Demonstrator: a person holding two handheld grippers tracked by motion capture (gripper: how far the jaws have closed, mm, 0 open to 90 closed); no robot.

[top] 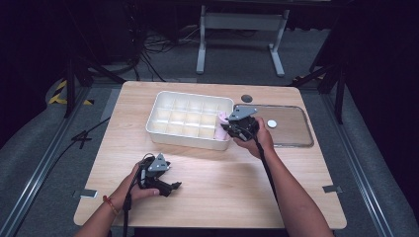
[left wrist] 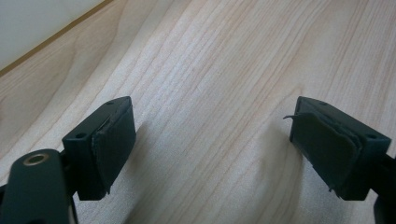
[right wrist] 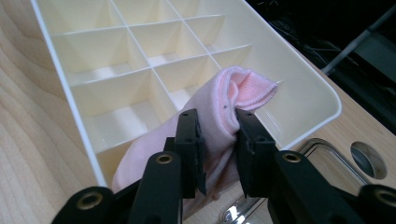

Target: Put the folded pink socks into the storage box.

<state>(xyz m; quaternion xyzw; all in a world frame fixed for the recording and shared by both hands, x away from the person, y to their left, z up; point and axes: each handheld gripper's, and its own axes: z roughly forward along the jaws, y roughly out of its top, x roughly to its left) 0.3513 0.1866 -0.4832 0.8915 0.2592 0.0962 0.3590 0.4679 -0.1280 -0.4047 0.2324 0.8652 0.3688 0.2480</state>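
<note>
Right gripper (right wrist: 219,149) pinches a soft, light pink cloth (right wrist: 224,107) mid-fold over the white divided tray's (top: 163,129) right-end compartment; left gripper (left wrist: 212,149) rests wide open near the table's (top: 222,187) front edge.

I find no readable text, label, brand, number or sign on anything in these views from where I'm running the rig.

The left gripper (top: 170,186) rested low, jaws wide apart; the right gripper (top: 228,126) reached forward, jaws clamped
</note>
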